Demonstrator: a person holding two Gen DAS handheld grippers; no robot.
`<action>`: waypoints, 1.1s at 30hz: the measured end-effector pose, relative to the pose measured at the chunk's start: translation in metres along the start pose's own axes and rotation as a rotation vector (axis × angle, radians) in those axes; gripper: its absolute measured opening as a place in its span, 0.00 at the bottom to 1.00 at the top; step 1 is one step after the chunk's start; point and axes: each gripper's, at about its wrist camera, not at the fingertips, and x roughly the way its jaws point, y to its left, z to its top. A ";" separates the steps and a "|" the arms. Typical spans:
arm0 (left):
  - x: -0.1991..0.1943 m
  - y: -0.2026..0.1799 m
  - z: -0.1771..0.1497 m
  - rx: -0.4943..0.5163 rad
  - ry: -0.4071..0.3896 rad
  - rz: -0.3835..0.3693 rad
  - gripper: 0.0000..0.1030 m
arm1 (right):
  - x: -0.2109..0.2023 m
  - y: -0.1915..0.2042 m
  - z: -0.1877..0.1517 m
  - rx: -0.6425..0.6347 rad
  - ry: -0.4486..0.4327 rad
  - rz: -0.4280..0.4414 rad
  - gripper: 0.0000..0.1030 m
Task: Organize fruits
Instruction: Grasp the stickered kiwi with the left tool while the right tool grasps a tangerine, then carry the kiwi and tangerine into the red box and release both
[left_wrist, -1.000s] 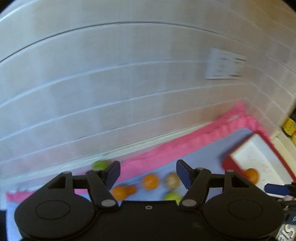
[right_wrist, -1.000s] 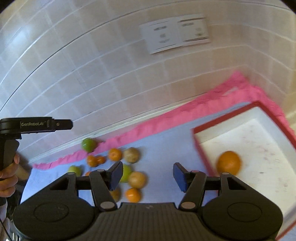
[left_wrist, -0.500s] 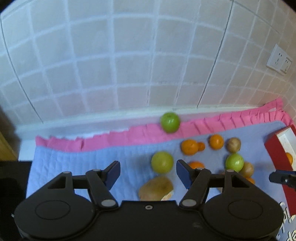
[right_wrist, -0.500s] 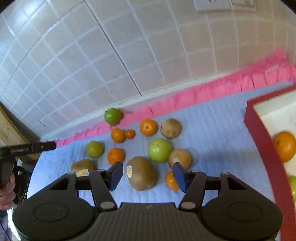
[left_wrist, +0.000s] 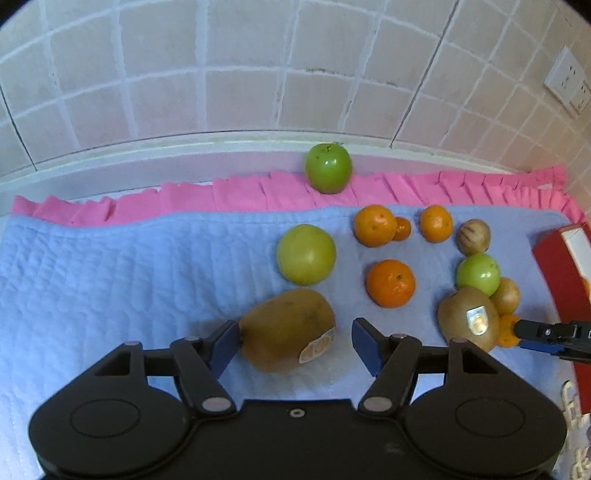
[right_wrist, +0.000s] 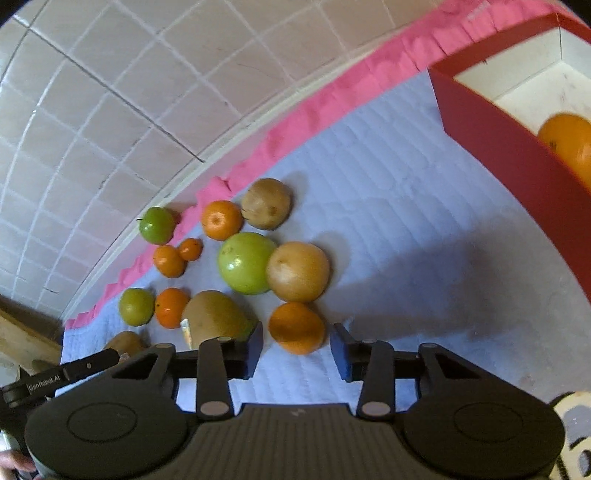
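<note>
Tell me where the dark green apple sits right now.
In the left wrist view the dark green apple sits at the back on the pink ruffled edge of the blue quilted mat, against the white ledge below the tiled wall, behind the yellow-green apple.

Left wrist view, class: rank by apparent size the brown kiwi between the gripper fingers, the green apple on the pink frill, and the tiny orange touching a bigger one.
1. Brown kiwi, nearest the camera, so partly inflated
2. Green apple
3. Tiny orange
</note>
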 end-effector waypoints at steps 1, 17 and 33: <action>0.003 -0.001 0.000 0.008 0.002 0.006 0.77 | 0.003 -0.001 0.000 0.006 0.001 -0.002 0.41; 0.026 -0.001 0.000 0.018 0.008 0.040 0.74 | 0.021 -0.009 -0.001 0.065 -0.024 0.079 0.37; -0.040 -0.024 0.059 -0.012 -0.134 -0.022 0.73 | -0.064 -0.007 0.043 0.109 -0.188 0.306 0.36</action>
